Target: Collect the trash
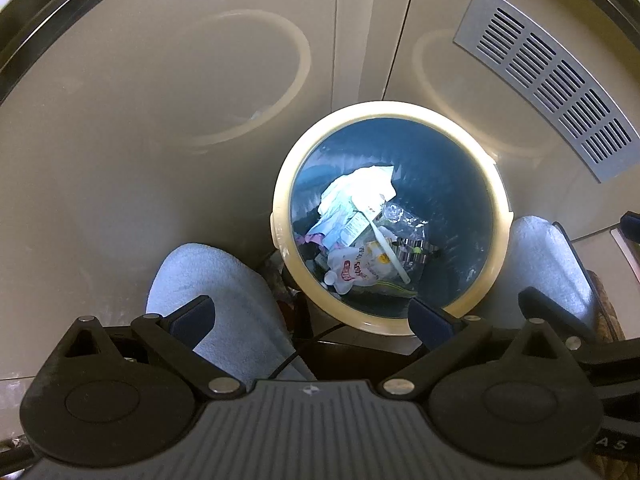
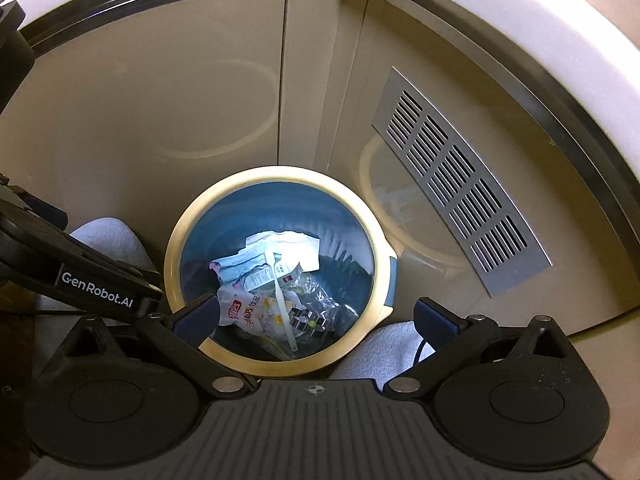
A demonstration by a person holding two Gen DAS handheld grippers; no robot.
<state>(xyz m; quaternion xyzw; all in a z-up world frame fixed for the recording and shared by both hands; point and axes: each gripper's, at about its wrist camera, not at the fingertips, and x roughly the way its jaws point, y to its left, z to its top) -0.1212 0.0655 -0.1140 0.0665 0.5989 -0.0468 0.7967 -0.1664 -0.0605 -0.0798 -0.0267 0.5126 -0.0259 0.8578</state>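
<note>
A round blue trash bin with a cream rim (image 1: 400, 109) (image 2: 276, 173) stands on the floor below both grippers. Inside lie crumpled white paper (image 1: 362, 188) (image 2: 288, 246), a printed drink pouch (image 1: 360, 270) (image 2: 256, 312), clear plastic wrap (image 1: 404, 220) (image 2: 320, 300) and a white plastic stick (image 1: 386, 246) (image 2: 282, 300). My left gripper (image 1: 314, 318) hangs open above the bin's near rim, nothing between its fingers. My right gripper (image 2: 316, 318) is open too, above the bin's near side, empty. In the right wrist view the left gripper's black body (image 2: 92, 286) shows at the left.
Beige cabinet doors (image 1: 160, 120) (image 2: 160, 100) rise behind the bin, with a metal vent grille (image 1: 548, 80) (image 2: 452, 192) at the right. A white countertop edge (image 2: 500, 12) runs above. Light blue slippers (image 1: 224, 300) (image 1: 548, 264) flank the bin.
</note>
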